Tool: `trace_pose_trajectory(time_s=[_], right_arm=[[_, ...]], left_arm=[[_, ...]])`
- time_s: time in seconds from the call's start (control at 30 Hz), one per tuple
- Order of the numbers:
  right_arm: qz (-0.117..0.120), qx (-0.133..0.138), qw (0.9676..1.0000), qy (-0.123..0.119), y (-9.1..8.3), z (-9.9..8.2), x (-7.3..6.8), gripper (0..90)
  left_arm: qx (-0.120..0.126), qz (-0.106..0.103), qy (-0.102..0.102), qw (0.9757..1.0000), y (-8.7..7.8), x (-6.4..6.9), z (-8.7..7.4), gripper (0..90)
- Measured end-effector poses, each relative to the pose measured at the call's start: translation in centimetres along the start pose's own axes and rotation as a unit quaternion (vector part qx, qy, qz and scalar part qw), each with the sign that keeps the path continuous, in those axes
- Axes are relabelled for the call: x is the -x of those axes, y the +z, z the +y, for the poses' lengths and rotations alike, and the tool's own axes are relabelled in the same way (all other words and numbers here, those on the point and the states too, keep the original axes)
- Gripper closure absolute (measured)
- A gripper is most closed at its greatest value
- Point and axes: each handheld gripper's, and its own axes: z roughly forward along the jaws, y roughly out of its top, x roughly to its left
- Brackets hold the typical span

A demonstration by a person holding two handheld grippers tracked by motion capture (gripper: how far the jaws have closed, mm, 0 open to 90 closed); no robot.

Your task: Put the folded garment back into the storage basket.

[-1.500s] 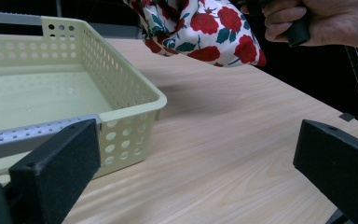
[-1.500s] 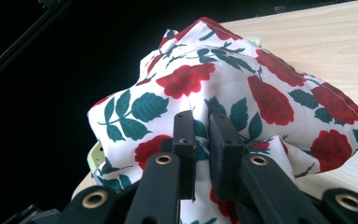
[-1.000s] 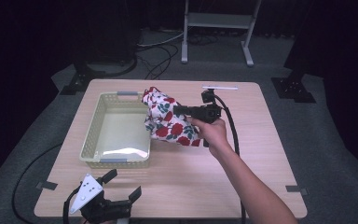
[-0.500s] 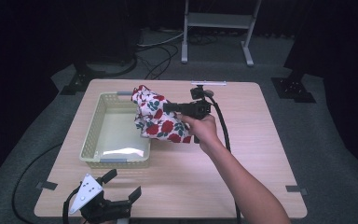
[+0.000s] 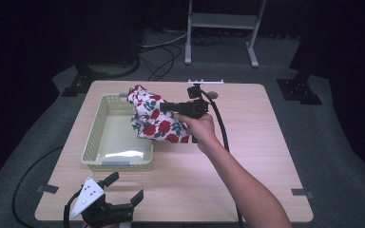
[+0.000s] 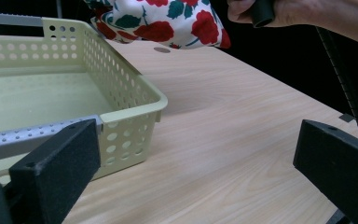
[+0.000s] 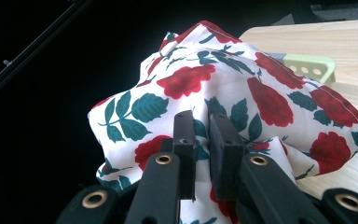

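Fingers (image 7: 203,140) pinch the floral cloth (image 5: 154,118), seemingly above the basket (image 5: 116,161).

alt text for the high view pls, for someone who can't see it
The right gripper, held in a person's hand, is shut on a rose-print cloth lifted over the right rim of a pale yellow perforated basket on a wooden table. The left gripper rests open at the near edge.

left tongs (image 5: 123,190): jaws wide apart | right tongs (image 7: 203,135): clamped, arm outstretched

Cloth (image 5: 154,118) above basket's (image 5: 95,142) right rim
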Motion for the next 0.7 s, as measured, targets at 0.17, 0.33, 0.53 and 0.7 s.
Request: trace_pose_trajectory(time_s=[0.17, 0.33, 0.53, 0.7], right_arm=[[0.004, 0.000, 1.0000, 0.001, 0.6, 0.3, -0.2, 82.0], [0.002, -0.006, 1.0000, 0.002, 1.3, 0.4, -0.4, 82.0], [0.006, -0.009, 0.9999, -0.001, 2.1, 0.7, -1.0, 82.0], [0.014, -0.012, 0.9998, -0.005, 3.1, 0.9, -1.6, 82.0]], left_arm=[[0.001, 0.000, -0.001, 1.0000, 0.0, 0.0, 0.0, 0.0], [0.001, 0.000, -0.001, 1.0000, 0.0, 0.0, 0.0, 0.0], [0.000, -0.001, 0.000, 1.0000, 0.1, 0.1, 0.0, 0.0], [0.002, 0.000, 0.000, 1.0000, 0.0, 0.1, 0.0, 0.0]])
